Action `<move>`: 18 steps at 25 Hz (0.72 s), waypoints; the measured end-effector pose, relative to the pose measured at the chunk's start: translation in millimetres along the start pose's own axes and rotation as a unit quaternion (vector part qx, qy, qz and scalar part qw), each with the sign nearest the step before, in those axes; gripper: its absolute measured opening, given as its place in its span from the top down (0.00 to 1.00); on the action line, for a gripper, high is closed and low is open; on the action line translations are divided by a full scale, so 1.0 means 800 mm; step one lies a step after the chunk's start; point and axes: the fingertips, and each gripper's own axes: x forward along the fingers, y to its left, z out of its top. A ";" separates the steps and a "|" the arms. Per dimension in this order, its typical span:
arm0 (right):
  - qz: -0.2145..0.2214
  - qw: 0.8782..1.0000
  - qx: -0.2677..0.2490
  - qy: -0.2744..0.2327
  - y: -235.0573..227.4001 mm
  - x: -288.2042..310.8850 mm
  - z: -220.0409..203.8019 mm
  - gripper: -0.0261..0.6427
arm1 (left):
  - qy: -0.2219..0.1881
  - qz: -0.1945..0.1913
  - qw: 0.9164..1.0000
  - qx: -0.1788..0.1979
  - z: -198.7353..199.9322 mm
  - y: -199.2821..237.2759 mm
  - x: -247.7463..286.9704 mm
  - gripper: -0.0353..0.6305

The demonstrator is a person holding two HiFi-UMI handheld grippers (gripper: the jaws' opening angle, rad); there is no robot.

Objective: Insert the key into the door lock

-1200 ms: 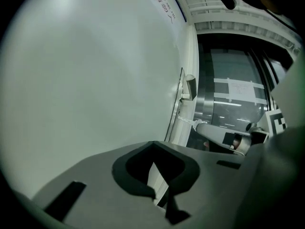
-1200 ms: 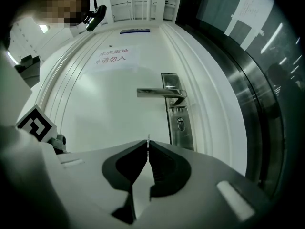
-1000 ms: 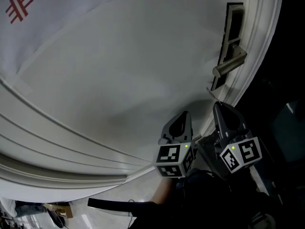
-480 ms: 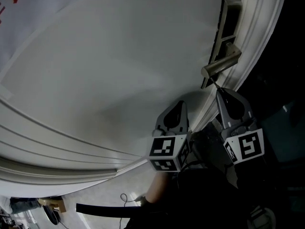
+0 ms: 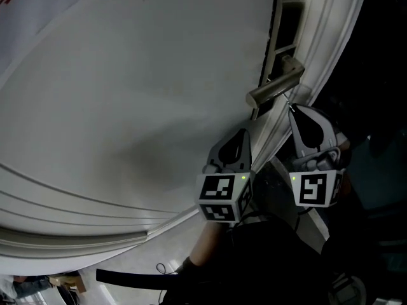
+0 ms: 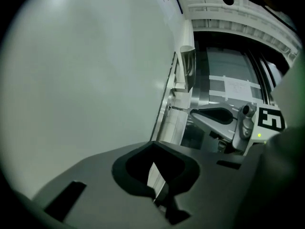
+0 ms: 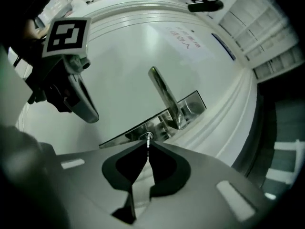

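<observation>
The white door (image 5: 127, 94) carries a metal lock plate (image 7: 157, 123) with a lever handle (image 7: 164, 94). In the head view the handle (image 5: 273, 89) juts out just above my right gripper (image 5: 294, 112). My right gripper (image 7: 148, 146) is shut on a thin metal key (image 7: 148, 147), whose tip touches the round keyhole (image 7: 149, 136) at the plate's lower end. I cannot tell how deep the key sits. My left gripper (image 5: 240, 137) hangs beside it, close to the door face, its jaws together and nothing held. The left gripper view shows the right gripper (image 6: 224, 120) below the handle (image 6: 188, 68).
The moulded white door frame (image 5: 321, 49) runs along the right of the lock. Beyond it lies a dark opening (image 5: 375, 75). Raised trim bands (image 5: 76, 215) curve across the door's lower part. A dark cable (image 5: 127, 277) shows at the bottom.
My right gripper has moved up towards the lock plate, bringing the key tip from below the handle to the keyhole. The left gripper has stayed close beside it.
</observation>
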 end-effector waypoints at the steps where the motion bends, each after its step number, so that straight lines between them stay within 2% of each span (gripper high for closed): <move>1: 0.000 1.000 -0.021 0.004 0.000 0.001 -0.002 0.94 | 0.001 -0.004 1.000 0.001 0.000 -0.003 0.002 0.95; 4: 0.003 0.998 -0.067 0.015 0.002 0.003 -0.005 0.94 | 0.001 -0.011 1.000 0.009 0.000 -0.008 0.007 0.95; 8: 0.001 0.995 -0.098 0.018 0.003 0.006 -0.006 0.94 | 0.010 -0.017 1.000 0.007 -0.004 -0.008 0.009 0.95; 18: 0.009 0.991 -0.133 0.014 0.004 0.014 -0.003 0.94 | 0.029 -0.040 0.999 0.010 -0.014 -0.017 0.017 0.95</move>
